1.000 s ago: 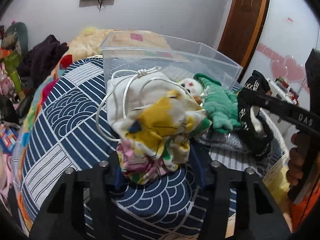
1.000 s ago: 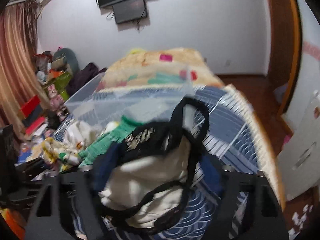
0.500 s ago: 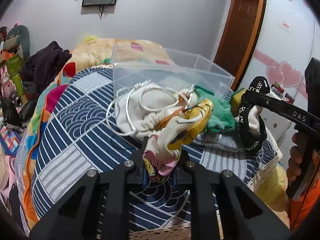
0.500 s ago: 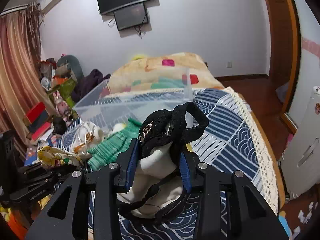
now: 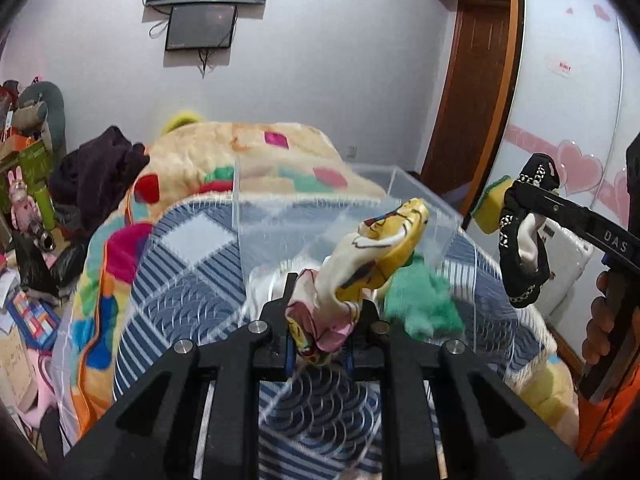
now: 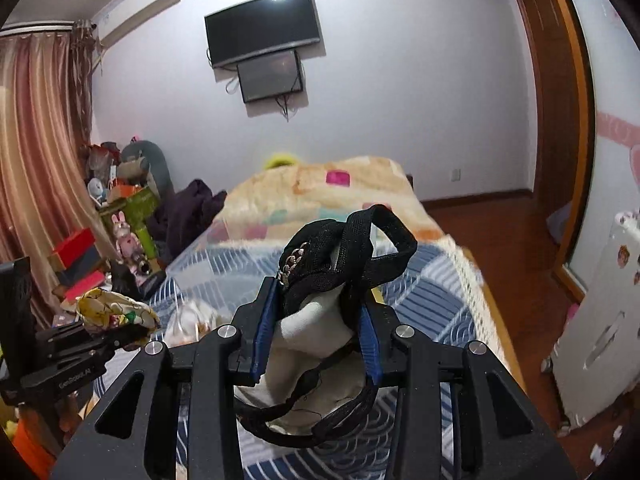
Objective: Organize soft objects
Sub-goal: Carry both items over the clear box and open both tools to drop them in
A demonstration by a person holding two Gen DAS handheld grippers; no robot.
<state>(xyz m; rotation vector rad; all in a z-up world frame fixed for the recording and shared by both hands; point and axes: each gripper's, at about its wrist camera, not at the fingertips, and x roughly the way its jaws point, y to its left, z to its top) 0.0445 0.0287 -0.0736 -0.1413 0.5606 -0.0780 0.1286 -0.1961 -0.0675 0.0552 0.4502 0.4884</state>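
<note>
My left gripper (image 5: 318, 328) is shut on a yellow and white printed cloth pouch (image 5: 372, 256), lifted above the bed in front of a clear plastic bin (image 5: 280, 216). My right gripper (image 6: 316, 316) is shut on a black and white strappy fabric item (image 6: 340, 264), also lifted; it shows at the right of the left wrist view (image 5: 520, 248). A green knitted doll (image 5: 420, 304) lies on the blue patterned bedspread (image 5: 192, 280) by the bin. The left gripper with the pouch shows at the left of the right wrist view (image 6: 116, 312).
A cream patchwork blanket (image 5: 260, 152) lies behind the bin. Dark clothes (image 5: 96, 176) and toy clutter (image 6: 120, 216) sit at the left of the bed. A white appliance (image 6: 592, 340) and a wooden door (image 5: 472, 92) are at the right.
Both grippers have risen from the bed with their items. The pouch hangs clear of the pile and the drawstring bag beneath has dropped out of sight.
</note>
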